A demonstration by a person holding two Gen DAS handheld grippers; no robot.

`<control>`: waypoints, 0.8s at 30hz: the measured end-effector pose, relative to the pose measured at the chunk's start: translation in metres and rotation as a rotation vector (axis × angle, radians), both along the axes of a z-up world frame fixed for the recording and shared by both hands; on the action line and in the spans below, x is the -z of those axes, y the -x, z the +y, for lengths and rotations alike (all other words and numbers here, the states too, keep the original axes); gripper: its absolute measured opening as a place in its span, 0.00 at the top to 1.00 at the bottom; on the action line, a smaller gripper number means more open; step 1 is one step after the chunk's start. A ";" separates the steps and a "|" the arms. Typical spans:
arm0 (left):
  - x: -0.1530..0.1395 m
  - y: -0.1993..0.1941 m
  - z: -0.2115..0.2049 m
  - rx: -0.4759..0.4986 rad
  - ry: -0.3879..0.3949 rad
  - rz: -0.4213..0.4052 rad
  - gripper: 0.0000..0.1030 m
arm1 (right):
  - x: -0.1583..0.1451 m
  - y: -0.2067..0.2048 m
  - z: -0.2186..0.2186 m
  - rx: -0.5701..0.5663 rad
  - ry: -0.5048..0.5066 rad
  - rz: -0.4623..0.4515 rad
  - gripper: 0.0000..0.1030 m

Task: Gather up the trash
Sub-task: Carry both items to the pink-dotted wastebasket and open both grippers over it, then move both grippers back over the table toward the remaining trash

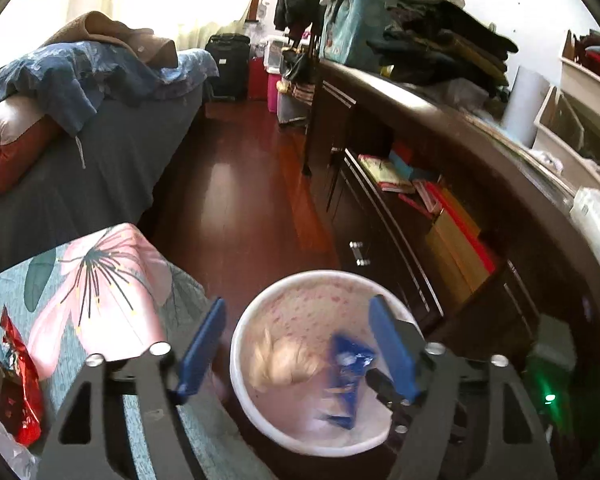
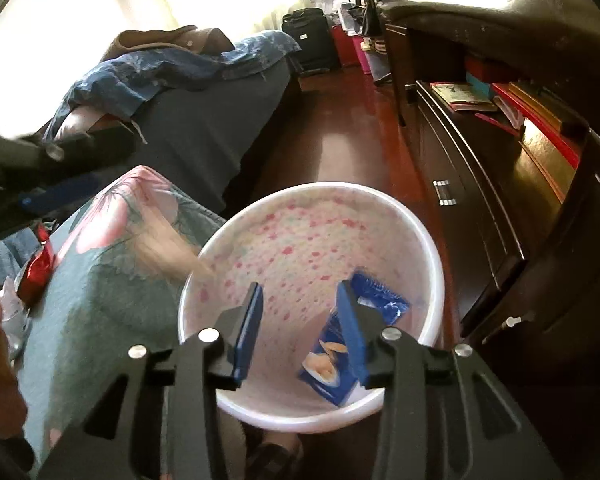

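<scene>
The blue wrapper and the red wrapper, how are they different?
The blue wrapper is already inside the white bin; the red wrapper lies on the flowery cover, not yet collected. The blue wrapper shows a snack picture; the red wrapper looks plain, shiny and crumpled. Both are trash.

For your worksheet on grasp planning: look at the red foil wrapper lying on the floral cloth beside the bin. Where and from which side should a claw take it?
Take the red foil wrapper at its upper twisted end, which sticks up off the floral cloth. That raised end likely gives both fingers something to close on. Come from above, from the bin side, where the left claw hangs open.
</scene>
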State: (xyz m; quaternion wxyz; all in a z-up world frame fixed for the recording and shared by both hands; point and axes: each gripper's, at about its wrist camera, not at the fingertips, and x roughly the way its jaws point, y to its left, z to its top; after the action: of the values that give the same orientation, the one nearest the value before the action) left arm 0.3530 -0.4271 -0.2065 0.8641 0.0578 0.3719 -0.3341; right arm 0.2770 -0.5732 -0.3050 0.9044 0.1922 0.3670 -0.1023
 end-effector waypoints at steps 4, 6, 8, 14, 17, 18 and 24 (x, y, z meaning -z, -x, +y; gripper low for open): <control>-0.008 0.004 0.003 0.002 0.002 -0.026 0.22 | -0.001 0.005 0.000 0.011 0.004 0.000 0.55; -0.012 0.009 0.009 0.000 0.007 -0.032 0.20 | -0.003 0.011 0.003 0.017 0.011 -0.003 0.51; -0.016 0.014 0.016 -0.008 0.009 -0.038 0.19 | -0.008 0.017 0.010 0.017 0.022 -0.001 0.50; -0.031 0.039 0.052 -0.061 -0.015 -0.076 0.14 | -0.028 0.037 0.038 0.020 0.066 0.019 0.36; -0.039 0.053 0.077 -0.092 -0.026 -0.097 0.10 | -0.041 0.050 0.058 0.018 0.099 0.027 0.24; -0.042 0.059 0.089 -0.111 -0.035 -0.103 0.10 | -0.045 0.054 0.064 0.019 0.109 0.030 0.20; -0.045 0.076 0.150 -0.220 -0.077 -0.112 0.04 | -0.072 0.078 0.116 -0.027 0.183 0.027 0.08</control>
State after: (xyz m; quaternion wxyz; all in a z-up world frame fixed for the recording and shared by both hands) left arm 0.2774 -0.2771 -0.1613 0.9121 0.0685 0.3398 -0.2189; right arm 0.1987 -0.4575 -0.2332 0.9143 0.1026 0.3710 -0.1257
